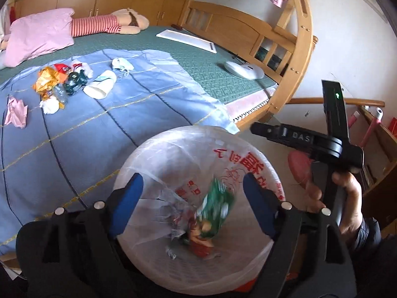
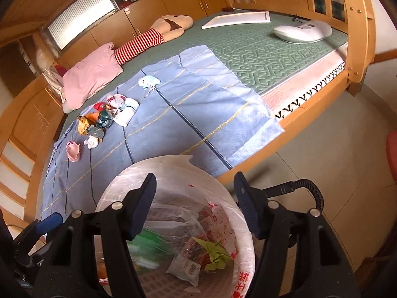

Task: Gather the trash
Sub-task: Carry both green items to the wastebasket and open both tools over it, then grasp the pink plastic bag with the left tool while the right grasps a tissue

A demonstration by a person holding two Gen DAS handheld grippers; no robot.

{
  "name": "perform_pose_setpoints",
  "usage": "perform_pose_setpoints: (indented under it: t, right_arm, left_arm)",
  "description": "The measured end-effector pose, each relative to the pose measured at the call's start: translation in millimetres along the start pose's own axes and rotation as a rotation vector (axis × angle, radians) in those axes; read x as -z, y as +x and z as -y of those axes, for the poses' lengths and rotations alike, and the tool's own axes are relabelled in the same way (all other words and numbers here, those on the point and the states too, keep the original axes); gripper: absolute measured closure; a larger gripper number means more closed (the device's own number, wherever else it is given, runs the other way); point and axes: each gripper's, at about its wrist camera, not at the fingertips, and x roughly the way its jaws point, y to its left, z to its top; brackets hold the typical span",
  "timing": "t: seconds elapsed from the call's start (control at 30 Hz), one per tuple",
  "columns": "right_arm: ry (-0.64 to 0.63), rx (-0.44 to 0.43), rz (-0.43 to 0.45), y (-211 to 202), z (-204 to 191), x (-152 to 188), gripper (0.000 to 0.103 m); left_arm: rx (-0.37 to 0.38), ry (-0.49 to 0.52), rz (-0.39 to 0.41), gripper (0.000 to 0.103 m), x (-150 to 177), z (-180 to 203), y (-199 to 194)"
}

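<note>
Left tongs (image 1: 189, 206): spread wide above the bin, nothing between the blue pads (image 1: 129, 198).
Right tongs (image 2: 194, 203): also spread, empty, hanging over the same bin; seen side-on in the left wrist view, held in a hand (image 1: 347, 203).
Bin (image 2: 233, 188): white basket lined with a thin printed plastic bag (image 1: 248, 159), standing on the floor just beside the bed (image 2: 310, 121).
Green wrapper (image 1: 218, 203): blurred inside the bin, apparently dropping in among other wrappers and scraps.
Trash pile (image 1: 59, 84): crumpled foil, wrappers, small bottle and tissue wads clustered on the blue sheet (image 1: 124, 114), well apart from the bin.
Paper cup (image 1: 100, 87): lying on its side at the pile's edge.
Face mask (image 1: 121, 65): alone, a little beyond the cup.
Pink wad (image 1: 16, 111): apart from the pile, towards the sheet's edge.
Handling, judged: all light and crushable; foil and film likely slippery, best pinched across a raised crease or bunched fold. Cup probably best taken by its rim wall, mask by its bunched middle or strap.
Risk, judged: pinching sheet fabric along with flat pieces.
Progress, judged: several pieces binned, most of the pile not yet collected.
</note>
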Motion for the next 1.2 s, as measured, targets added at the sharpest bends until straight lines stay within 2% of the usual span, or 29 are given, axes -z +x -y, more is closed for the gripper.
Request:
perform_pose_setpoints:
  t: [0.13, 0.3, 0.33, 0.47, 0.6, 0.67, 0.7, 0.8, 0.87, 0.97, 1.03, 1.07, 1.1, 1.2]
  right_arm:
    - [-0.025, 0.003, -0.002, 7.2, -10.2, -4.3, 0.039]
    - [-0.113, -0.043, -0.014, 24.9, -58.4, -18.9, 0.039]
    - [-0.132, -0.070, -0.027, 32.5, -74.0, -23.3, 0.039]
    - [-0.255, -0.151, -0.060, 65.2, -149.1, -34.9, 0.039]
    - [-0.452, -0.199, -0.051, 110.2, -255.3, -36.1, 0.039]
    - [-0.523, -0.207, -0.056, 133.7, -298.1, -32.3, 0.039]
    - [-0.567, -0.221, -0.077, 155.2, -330.4, -28.4, 0.039]
    - [-0.637, -0.217, -0.120, 202.8, -393.0, -16.4, 0.039]
    - [-0.649, -0.210, -0.150, 241.1, -431.3, -10.6, 0.039]
    - [-0.657, -0.159, -0.185, 284.6, -464.0, -4.1, 0.040]
    - [-0.676, -0.111, -0.200, 310.0, -476.7, 2.4, 0.055]
    - [-0.691, -0.101, -0.217, 319.9, -480.0, 6.0, 0.073]
    - [-0.699, -0.110, -0.233, 324.1, -480.4, 9.2, 0.085]
    - [-0.679, -0.177, -0.273, 311.3, -471.9, 16.1, 0.089]
  left_arm:
    - [-0.101, -0.097, 0.089, 0.018, -11.5, -47.1, -23.3]
    - [-0.394, -0.262, 0.220, 0.014, -27.1, -143.2, -63.5]
    - [-0.429, -0.289, 0.233, 0.013, -28.8, -159.4, -68.4]
    - [-0.580, -0.421, 0.262, 0.012, -31.0, -241.8, -85.7]
    - [-0.651, -0.520, 0.269, 0.012, -11.2, -304.0, -96.6]
    - [-0.714, -0.610, 0.252, 0.012, 4.0, -324.7, -99.1]
    - [-0.738, -0.718, 0.208, 0.012, 11.8, -339.5, -101.5]
    - [-0.680, -0.855, 0.250, 0.012, 25.6, -355.7, -115.7]
    - [-0.710, -0.882, 0.260, 0.011, 28.8, -359.8, -124.3]
    - [-0.728, -0.904, 0.262, 0.011, 31.6, -363.4, -133.6]
    - [-0.718, -0.935, 0.261, 0.011, 35.1, -367.1, -138.0]
    - [-0.714, -0.951, 0.260, 0.011, 37.2, -369.7, -139.6]
    - [-0.711, -0.964, 0.260, 0.011, 39.5, -371.4, -140.4]
    - [-0.712, -1.003, 0.265, 0.011, 44.1, -375.0, -139.6]
